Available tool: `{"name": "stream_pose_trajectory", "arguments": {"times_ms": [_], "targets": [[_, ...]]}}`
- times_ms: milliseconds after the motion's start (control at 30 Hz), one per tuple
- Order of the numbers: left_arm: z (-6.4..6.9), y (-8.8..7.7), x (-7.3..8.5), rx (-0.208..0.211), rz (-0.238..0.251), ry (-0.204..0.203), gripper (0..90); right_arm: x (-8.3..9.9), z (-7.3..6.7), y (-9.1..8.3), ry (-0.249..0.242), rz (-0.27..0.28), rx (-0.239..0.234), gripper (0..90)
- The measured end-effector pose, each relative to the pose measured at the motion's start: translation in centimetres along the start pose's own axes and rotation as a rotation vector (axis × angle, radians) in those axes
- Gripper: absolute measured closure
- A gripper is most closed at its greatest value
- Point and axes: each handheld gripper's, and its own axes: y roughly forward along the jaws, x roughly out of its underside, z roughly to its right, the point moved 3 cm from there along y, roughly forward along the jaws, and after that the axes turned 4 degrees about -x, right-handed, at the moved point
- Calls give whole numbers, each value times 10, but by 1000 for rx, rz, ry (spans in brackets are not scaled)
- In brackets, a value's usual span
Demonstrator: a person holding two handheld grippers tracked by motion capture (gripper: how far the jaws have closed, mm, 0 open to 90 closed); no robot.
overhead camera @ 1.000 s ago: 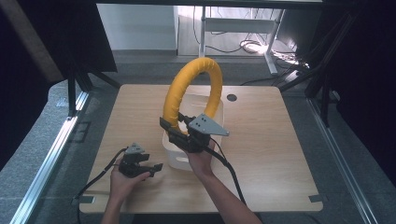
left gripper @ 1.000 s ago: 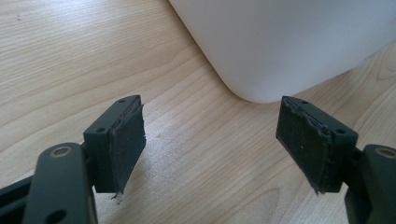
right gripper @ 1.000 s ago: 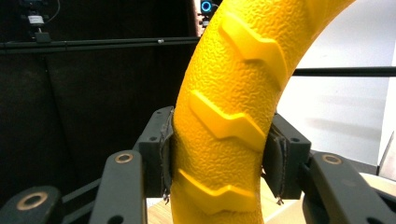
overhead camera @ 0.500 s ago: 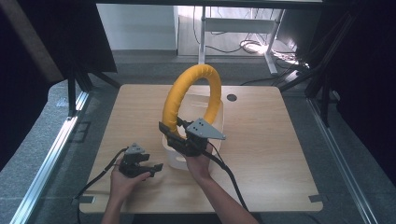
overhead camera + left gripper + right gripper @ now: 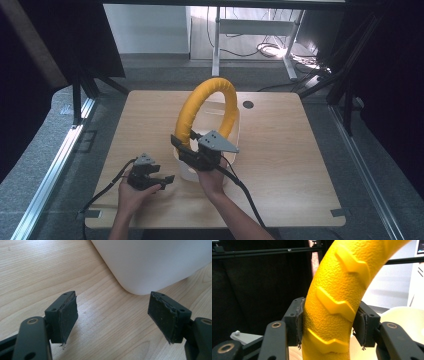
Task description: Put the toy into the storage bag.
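The right gripper (image 5: 187,150) closes its two black jaws around the lower left limb of a yellow ring (image 5: 206,107), a thick hoop standing upright on edge over the middle of a wooden table (image 5: 280,150). In the right gripper view the pads (image 5: 300,322) flank the ring (image 5: 332,310) on either side, the left one flush against it, the right one at its edge; the jaws have just been opening slightly with the ring between them. The ring's skin is pebbled, with raised zigzag ridges running across it like a tyre tread. Its foot sits at a white container (image 5: 192,167) just below the gripper, and the container's pale rim (image 5: 404,315) shows beside the right pad. A cable trails from the gripper back along the person's right forearm. To the left, near the table's front edge, the left gripper (image 5: 167,178) rests in the person's left hand (image 5: 132,197) with its jaws wide apart and nothing between them; in the left gripper view they point at the rounded corner of the container (image 5: 155,265), close but not touching. Behind the table stand dark curtains and a white desk frame (image 5: 250,30) with loose cables on the floor.
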Motion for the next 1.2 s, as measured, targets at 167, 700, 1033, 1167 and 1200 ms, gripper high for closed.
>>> {"name": "stream_pose_trajectory", "arguments": {"times_ms": [167, 700, 1033, 1167, 1200], "targets": [[1, 0, 0, 2, -3, 4, 241, 2, 0, 1, -7, -38, 25, 450], [1, 1, 0, 4, -8, 7, 241, -5, 11, -8, 25, -80, 60, 281], [0, 1, -1, -2, -7, 3, 241, -10, 15, -19, 22, -82, 46, 257], [-1, -1, -2, -13, -3, 2, 241, -13, 20, -28, 24, -74, 42, 257], [-1, -1, -2, -15, -3, 2, 241, -14, 20, -30, 26, -71, 39, 256]]}}
